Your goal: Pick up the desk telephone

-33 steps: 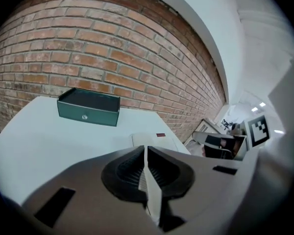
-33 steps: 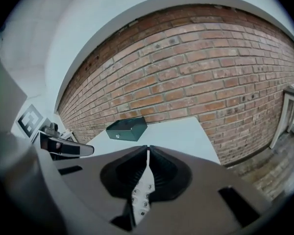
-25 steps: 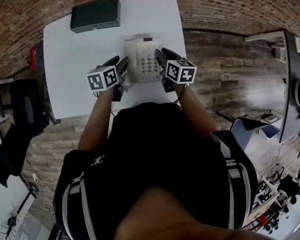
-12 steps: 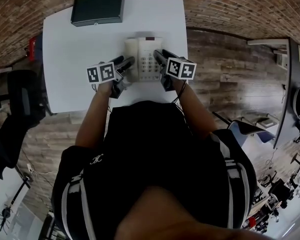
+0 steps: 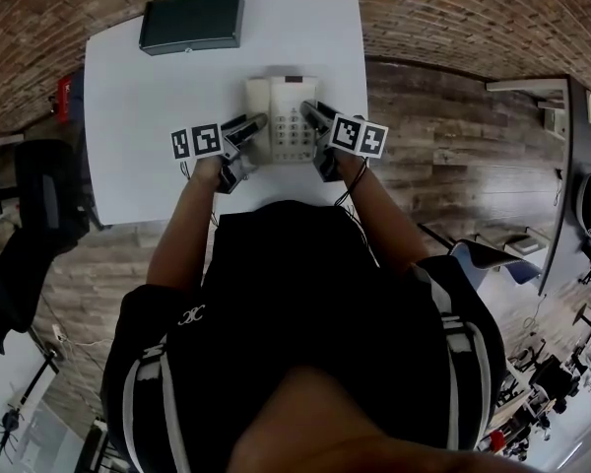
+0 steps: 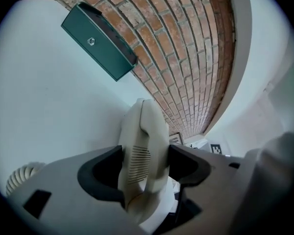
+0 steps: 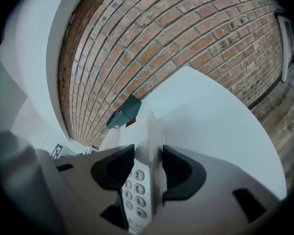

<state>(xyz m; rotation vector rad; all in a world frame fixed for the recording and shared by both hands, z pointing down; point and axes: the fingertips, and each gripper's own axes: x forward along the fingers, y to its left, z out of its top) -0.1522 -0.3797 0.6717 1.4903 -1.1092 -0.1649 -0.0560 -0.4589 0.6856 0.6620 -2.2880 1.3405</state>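
Observation:
A cream desk telephone (image 5: pixel 288 114) rests on the white table (image 5: pixel 148 116). My left gripper (image 5: pixel 252 126) straddles its handset side. In the left gripper view the handset (image 6: pixel 143 146) stands between the dark pads of the left gripper (image 6: pixel 146 168), whose jaws are opening, the pads close beside it. My right gripper (image 5: pixel 311 115) is at the phone's right edge. In the right gripper view that edge of the telephone (image 7: pixel 149 141), with the keypad (image 7: pixel 136 190) beside it, lies between the right gripper (image 7: pixel 148 166), whose jaws are also opening.
A dark green box (image 5: pixel 191 21) lies at the table's far left corner and shows as the green box (image 6: pixel 98 40) ahead of the left gripper. The phone's coiled cord (image 6: pixel 18 178) lies at its left. A brick floor surrounds the table.
Both grippers have sunk toward the table with the telephone between them. Their marker cubes look smaller and lower, and the jaws stand wider than before.

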